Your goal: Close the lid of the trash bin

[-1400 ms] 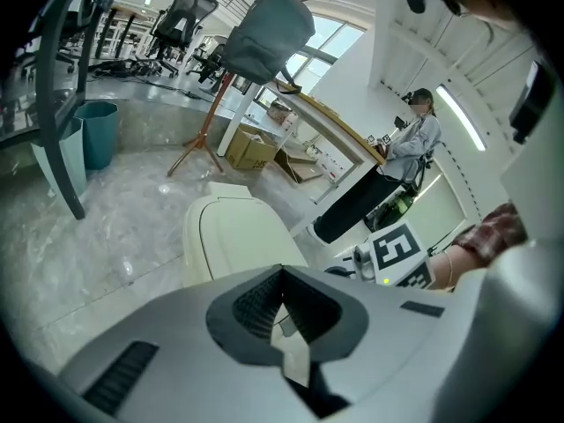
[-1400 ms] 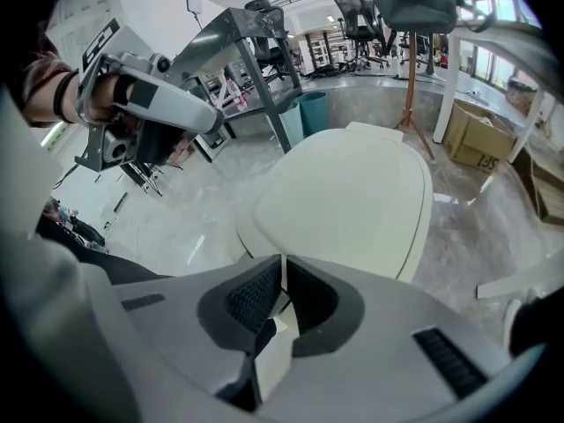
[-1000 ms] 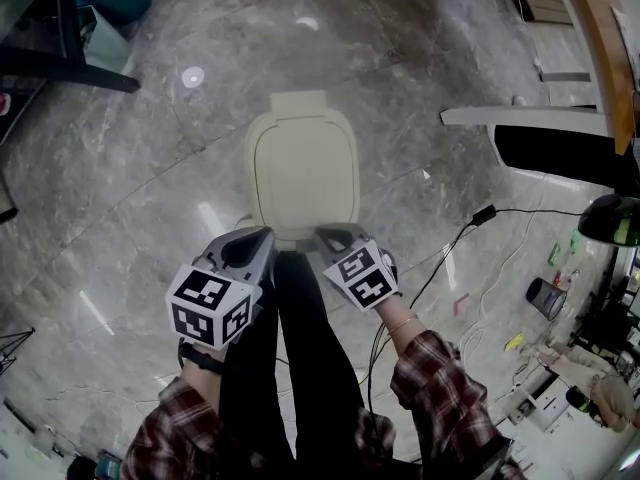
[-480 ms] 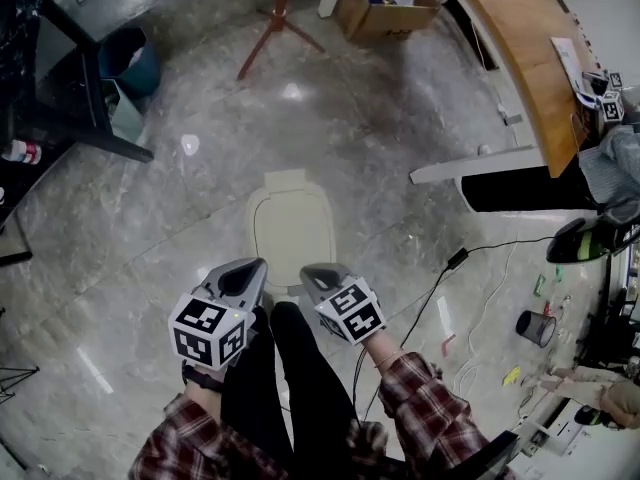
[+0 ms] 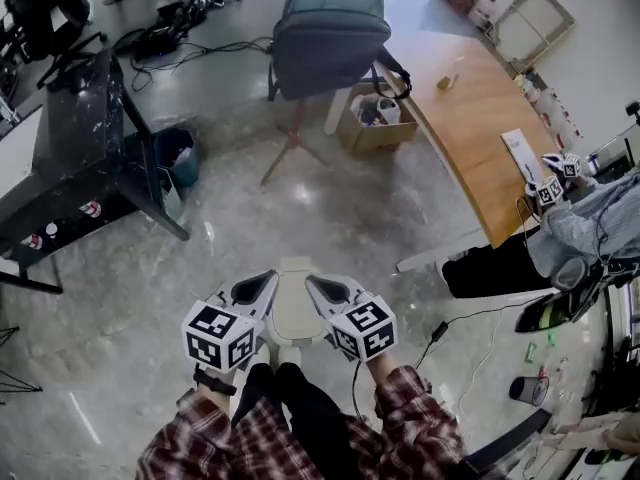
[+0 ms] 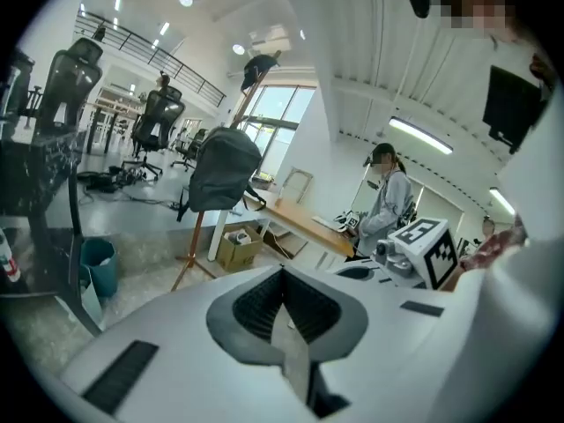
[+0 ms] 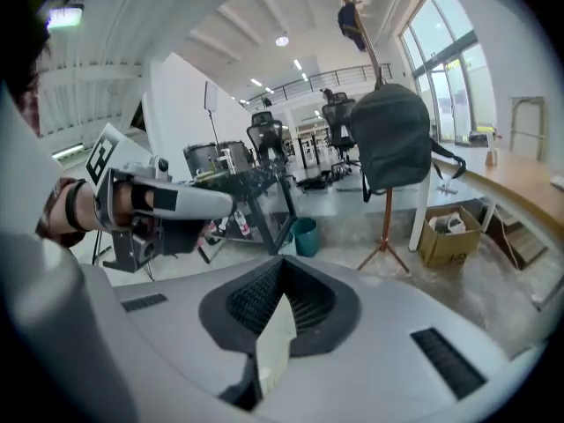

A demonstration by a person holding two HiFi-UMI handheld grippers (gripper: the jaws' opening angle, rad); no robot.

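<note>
We are rising away from the trash bin (image 5: 296, 316), now smaller at lower centre with its lid lying shut, so closing looks done; the left tool (image 5: 268, 277) and right tool (image 5: 311, 280) are flanking it, both clamped together, empty.

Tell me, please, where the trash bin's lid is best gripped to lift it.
Take the lid by its near rim, approaching from the bottom edge of the head view. It lies flat and closed, and the tab at its far end looks like a hinge, so the near edge likely swings up.
</note>
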